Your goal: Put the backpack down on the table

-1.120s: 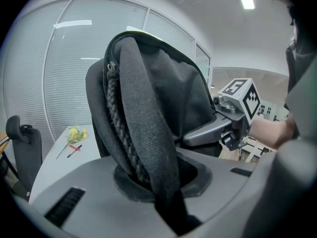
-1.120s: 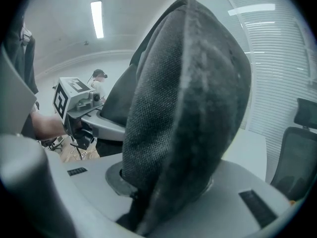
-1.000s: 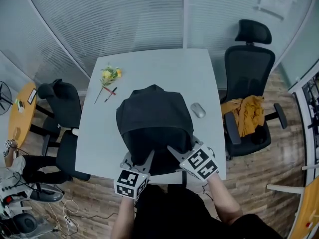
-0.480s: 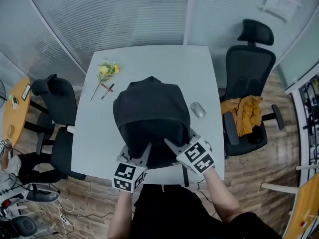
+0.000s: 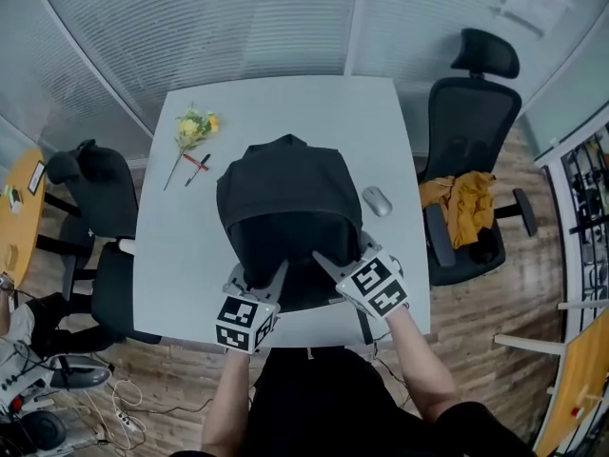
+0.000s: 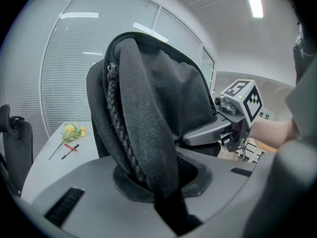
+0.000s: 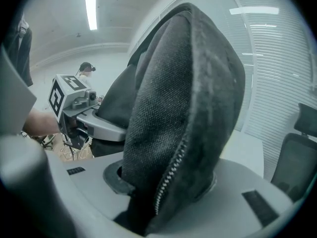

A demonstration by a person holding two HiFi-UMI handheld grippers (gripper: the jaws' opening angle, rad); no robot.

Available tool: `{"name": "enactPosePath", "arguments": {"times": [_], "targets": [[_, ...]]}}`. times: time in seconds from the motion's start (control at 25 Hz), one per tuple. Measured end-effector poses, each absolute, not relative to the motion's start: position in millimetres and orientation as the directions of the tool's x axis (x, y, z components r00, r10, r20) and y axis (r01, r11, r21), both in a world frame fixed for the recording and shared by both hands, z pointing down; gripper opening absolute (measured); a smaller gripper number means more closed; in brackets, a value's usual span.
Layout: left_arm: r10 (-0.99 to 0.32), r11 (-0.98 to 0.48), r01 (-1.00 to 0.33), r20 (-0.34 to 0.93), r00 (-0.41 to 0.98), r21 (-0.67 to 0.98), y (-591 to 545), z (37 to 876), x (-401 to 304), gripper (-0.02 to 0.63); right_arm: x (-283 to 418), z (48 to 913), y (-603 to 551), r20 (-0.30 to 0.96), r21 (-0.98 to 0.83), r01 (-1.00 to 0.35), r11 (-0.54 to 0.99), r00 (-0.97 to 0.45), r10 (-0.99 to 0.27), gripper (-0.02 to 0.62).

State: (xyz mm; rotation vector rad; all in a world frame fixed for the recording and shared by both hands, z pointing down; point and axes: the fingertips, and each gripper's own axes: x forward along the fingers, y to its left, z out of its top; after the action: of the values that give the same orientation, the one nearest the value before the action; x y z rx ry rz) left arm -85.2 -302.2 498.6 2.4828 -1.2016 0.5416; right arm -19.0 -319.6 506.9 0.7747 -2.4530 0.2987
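Note:
The black backpack (image 5: pixel 290 208) stands upright on the white table (image 5: pixel 181 246), near its front edge. My left gripper (image 5: pixel 259 276) is at the pack's near left side, shut on a dark woven strap and fabric fold (image 6: pixel 148 118) pinched between its jaws. At the near right side, my right gripper (image 5: pixel 341 255) has a thick zippered fold of the pack (image 7: pixel 188 98) between its jaws. Those jaws have just been opening, and the fabric still fills the gap and touches both pads. Each gripper view shows the other gripper past the pack: the right gripper (image 6: pixel 237 108) and the left gripper (image 7: pixel 74 103).
A yellow flower (image 5: pixel 190 129) and a red pen (image 5: pixel 195 163) lie at the table's far left. A grey mouse (image 5: pixel 377 201) sits right of the pack. An office chair with an orange cloth (image 5: pixel 461 203) stands at the right, and dark chairs (image 5: pixel 90 188) at the left.
Both grippers and the backpack have shifted a little further in over the table and slightly down. The grip points on the pack look the same.

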Motion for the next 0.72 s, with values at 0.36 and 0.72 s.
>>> {"name": "enactPosePath", "arguments": {"times": [0.36, 0.72], "targets": [[-0.64, -0.615, -0.771, 0.465, 0.611, 0.165, -311.8, 513.4, -84.6, 0.078, -15.1, 523.3, -328.5, 0.576, -0.081, -0.594, 0.801, -0.684, -0.449, 0.183], [-0.632, -0.607, -0.757, 0.432, 0.644, 0.241, -313.0, 528.4, -80.8, 0.078, -11.9, 538.8, -324.8, 0.539, -0.09, -0.595, 0.799, -0.703, -0.464, 0.172]]}}
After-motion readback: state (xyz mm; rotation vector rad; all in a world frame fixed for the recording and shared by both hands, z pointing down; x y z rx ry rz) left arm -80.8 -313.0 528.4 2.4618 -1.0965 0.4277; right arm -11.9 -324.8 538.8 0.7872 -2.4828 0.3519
